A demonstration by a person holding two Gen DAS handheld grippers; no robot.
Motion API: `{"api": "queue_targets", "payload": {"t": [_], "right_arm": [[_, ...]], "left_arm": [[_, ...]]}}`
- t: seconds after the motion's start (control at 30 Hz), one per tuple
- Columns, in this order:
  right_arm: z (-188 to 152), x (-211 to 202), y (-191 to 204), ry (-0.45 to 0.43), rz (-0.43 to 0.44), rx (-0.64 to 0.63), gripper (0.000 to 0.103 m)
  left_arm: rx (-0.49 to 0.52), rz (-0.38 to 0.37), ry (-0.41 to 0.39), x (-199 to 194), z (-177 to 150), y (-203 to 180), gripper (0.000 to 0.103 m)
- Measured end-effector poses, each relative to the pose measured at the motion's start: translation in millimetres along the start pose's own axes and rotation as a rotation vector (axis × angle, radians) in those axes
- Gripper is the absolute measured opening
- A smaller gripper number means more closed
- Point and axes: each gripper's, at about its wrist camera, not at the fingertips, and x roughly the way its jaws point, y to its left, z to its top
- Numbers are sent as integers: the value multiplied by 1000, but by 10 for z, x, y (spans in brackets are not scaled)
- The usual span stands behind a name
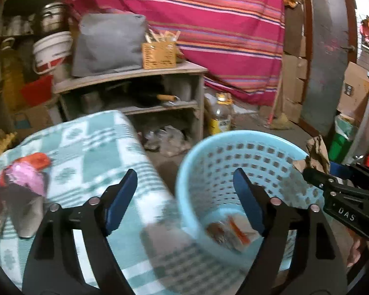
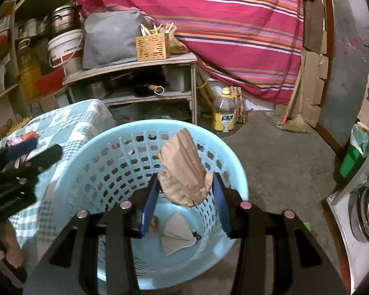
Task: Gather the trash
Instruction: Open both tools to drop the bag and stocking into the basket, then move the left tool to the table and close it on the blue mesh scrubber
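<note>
A light blue perforated basket (image 1: 184,172) (image 2: 69,179) stands on the floor beside a table with a green checked cloth (image 1: 91,147) (image 2: 69,123). Wrappers (image 1: 231,233) (image 2: 177,233) lie in its bottom. My right gripper (image 2: 184,182) is shut on a crumpled brown paper bag (image 2: 182,169) and holds it over the basket's mouth; both show in the left wrist view, gripper (image 1: 307,169) and bag (image 1: 315,152). My left gripper (image 1: 185,179) is open and empty above the table edge and basket rim. Pink and red trash (image 1: 27,174) (image 2: 24,137) lies on the cloth.
A shelf unit (image 1: 135,73) (image 2: 135,64) with a grey bag and a wooden holder stands behind. An oil bottle (image 1: 221,115) (image 2: 225,113) stands on the floor. A striped red cloth (image 2: 233,24) hangs at the back. Green bin (image 2: 354,157) is at the right.
</note>
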Motion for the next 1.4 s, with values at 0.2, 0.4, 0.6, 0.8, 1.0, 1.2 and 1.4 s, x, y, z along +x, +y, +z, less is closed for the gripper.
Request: {"api": "queue_targets", "payload": {"t": [0.2,0.4,0.6,0.8,1.0,1.2,1.4], "right_arm": [[27,21,159,3,-38,-6,72],[89,-79,368,-26,-26,26,80],[154,-135,999,-56,45,-15,84],[104,-117,1743,-46,116,-111,86],[15,-59,2283,-17,160,-196,86],[-30,50,2609,25,197,-217,86],[-46,174,2852,56,214,-228,86]], "left_arm": [[-37,74,-14,-187,-32,388,88],[-72,184,-25,-444,-133,908,96],[-123,287,-30,-737,-244,1542,97],[-191,380,-6,-918,-409,2200,97],[-235,457,40,-1024,-599,2779,97],[-291,488,75,-1057,-791,3218,97],[-344,467,114,-989,-855,3539,86]]}}
